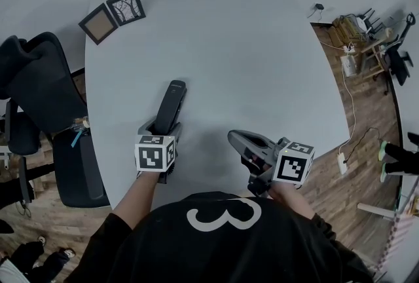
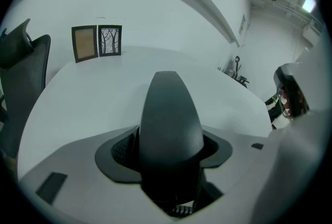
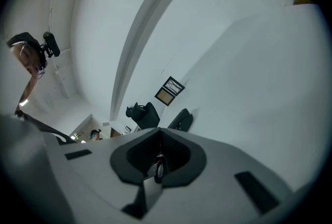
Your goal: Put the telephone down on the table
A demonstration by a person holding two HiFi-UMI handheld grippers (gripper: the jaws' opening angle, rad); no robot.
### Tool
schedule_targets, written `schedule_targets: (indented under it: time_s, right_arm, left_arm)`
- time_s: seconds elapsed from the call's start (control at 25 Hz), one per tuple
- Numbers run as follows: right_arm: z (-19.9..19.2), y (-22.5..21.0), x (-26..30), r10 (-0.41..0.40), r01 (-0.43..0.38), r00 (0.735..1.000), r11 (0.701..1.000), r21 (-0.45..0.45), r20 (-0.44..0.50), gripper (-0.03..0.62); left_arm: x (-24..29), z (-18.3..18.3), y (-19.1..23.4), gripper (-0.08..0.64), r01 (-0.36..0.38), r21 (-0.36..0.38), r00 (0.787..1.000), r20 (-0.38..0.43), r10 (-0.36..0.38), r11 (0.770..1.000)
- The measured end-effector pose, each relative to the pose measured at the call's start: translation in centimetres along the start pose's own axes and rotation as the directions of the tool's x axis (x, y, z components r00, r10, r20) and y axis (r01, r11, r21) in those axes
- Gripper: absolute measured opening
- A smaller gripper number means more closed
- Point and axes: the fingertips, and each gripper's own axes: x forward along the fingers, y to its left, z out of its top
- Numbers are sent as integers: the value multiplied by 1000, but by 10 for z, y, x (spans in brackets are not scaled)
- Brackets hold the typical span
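Observation:
A black telephone handset (image 1: 173,99) lies lengthwise between the jaws of my left gripper (image 1: 165,126), which is shut on its near end. The handset slopes down and away over the white table (image 1: 249,46); whether its far tip touches the top I cannot tell. In the left gripper view the handset (image 2: 170,119) fills the gap between the dark pads and points at the far side of the table. My right gripper (image 1: 237,139) hovers over the table's near edge to the right, shut with nothing in it; its pads (image 3: 136,158) meet.
Two small picture frames (image 1: 112,15) stand at the table's far left corner. A black office chair (image 1: 39,78) is beside the table's left edge. Cables and clutter (image 1: 357,39) lie on the wooden floor at the right.

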Motion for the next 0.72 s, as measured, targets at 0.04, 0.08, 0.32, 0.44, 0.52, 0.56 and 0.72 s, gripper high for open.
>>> schedule_targets:
  time_s: [0.04,0.08,0.32,0.44,0.52,0.56,0.72]
  right_arm:
    - [1,-1,0,-2,2,1000,1000,2,1,8]
    - [1,-3,1,-4,4,1000,1000,4,2,8]
    - [1,-9,2,-7,7,1000,1000,18,5,8]
    - [3,-7,7,5,-5,1000,1000,16,2,8]
    - [5,-4,10,13,-13,1000,1000,11,-5,8]
    - [5,-3,12,17,-17,1000,1000,8,-11,8]
    - [5,2,16,24,-24,999,1000,-8,-30,8]
  left_arm:
    - [1,0,1,290,-7,12,1000,4,7,1000]
    - [2,0,1,290,-14,22,1000,7,14,1000]
    - [4,-1,-1,290,-53,78,999,11,52,996]
    - [6,-4,-2,290,-79,106,997,5,79,991]
    - [7,-5,-4,290,-94,118,996,1,95,989]
    - [7,-5,-4,290,-99,121,995,1,99,988]
    - [7,-3,-6,291,-104,130,995,3,104,986]
